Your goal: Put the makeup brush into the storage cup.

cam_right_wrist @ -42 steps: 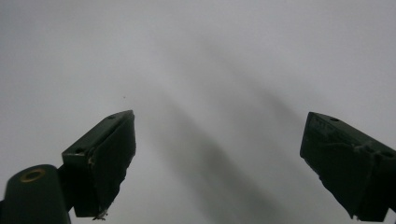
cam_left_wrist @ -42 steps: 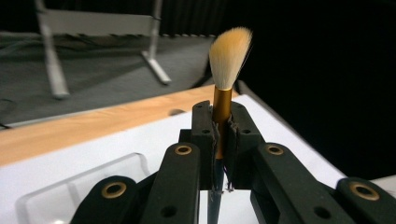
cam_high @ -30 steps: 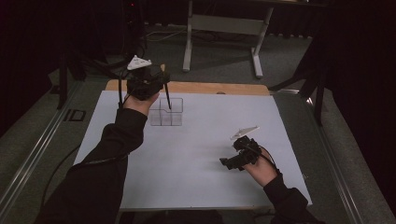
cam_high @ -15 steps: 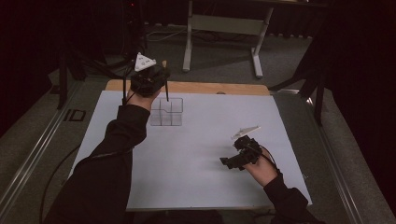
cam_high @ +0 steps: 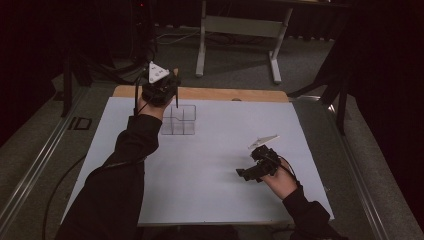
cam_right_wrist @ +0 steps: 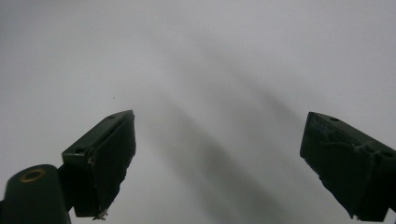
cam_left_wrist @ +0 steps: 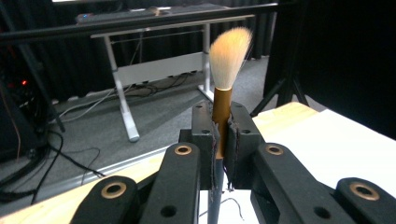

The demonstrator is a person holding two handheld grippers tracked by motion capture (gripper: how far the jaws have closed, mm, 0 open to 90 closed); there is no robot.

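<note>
A white table [cam_high: 210,170] took up most of the high view, with a bare wooden strip [cam_high: 235,94] showing along its far edge. Beyond it, on the grey floor, stood a pale metal frame [cam_high: 239,30] against the dark surroundings.

On the far left part of the table stood a clear organizer [cam_high: 179,120], a small see-through box split into compartments. Which compartment lay under the brush could not be told.

The left gripper [cam_high: 159,89] hung over the table's far edge, just left of the organizer and above it, the dark-sleeved forearm reaching up to it from the near left. Its jaws were clenched tight on a brush [cam_left_wrist: 224,84], gripping the golden-brown handle just below the bristles. In the left gripper view the brush stood upright, its pale tuft pointing up and leaning a little to the right, with the dark lower end of the handle running down between the jaws.

The right gripper [cam_high: 257,169] rested low at the near right of the table, well apart from the organizer. Its jaws stood wide and released, with nothing but white tabletop between them.
</note>
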